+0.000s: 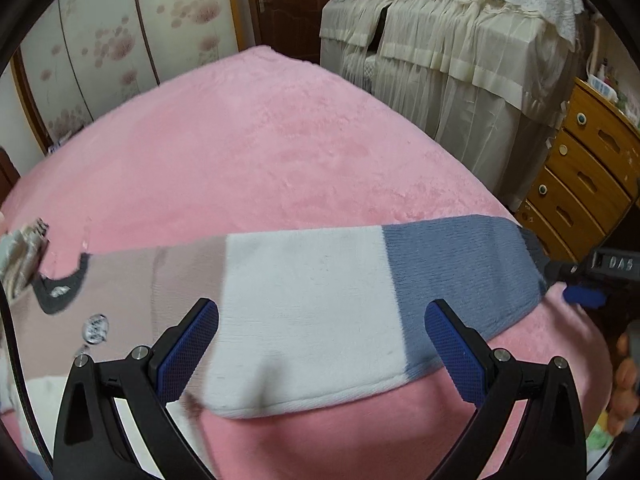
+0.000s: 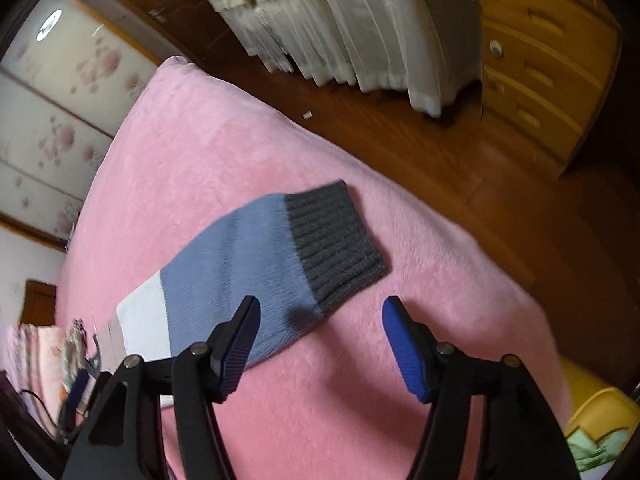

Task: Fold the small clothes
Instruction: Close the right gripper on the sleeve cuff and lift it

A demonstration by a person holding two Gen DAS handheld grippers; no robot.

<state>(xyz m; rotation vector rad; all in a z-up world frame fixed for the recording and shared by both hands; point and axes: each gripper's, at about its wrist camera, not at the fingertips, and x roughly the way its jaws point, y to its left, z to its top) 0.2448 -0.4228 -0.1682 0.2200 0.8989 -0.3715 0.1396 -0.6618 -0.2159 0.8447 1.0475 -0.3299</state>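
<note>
With my left hand-held gripper (image 1: 322,346) and right hand-held gripper (image 2: 320,344) both released over the striped sock (image 2: 240,264) lying flat on the pink bed (image 1: 260,140), I should pinch its grey cuff (image 2: 336,240) squarely.

A home bedroom: pink blanketed bed (image 1: 260,140), floral wardrobe (image 1: 100,40), wooden drawers (image 1: 580,168)

Far half of bed (image 1: 280,128): bare pink blanket, open to pass over.
Near edge: sock (image 1: 304,312) lies along it, a band across the way.
Left edge: small pile of clothes (image 1: 20,264).
Right edge: bare floor (image 2: 440,152), then curtain (image 1: 460,92) and drawers (image 1: 580,176).
</note>
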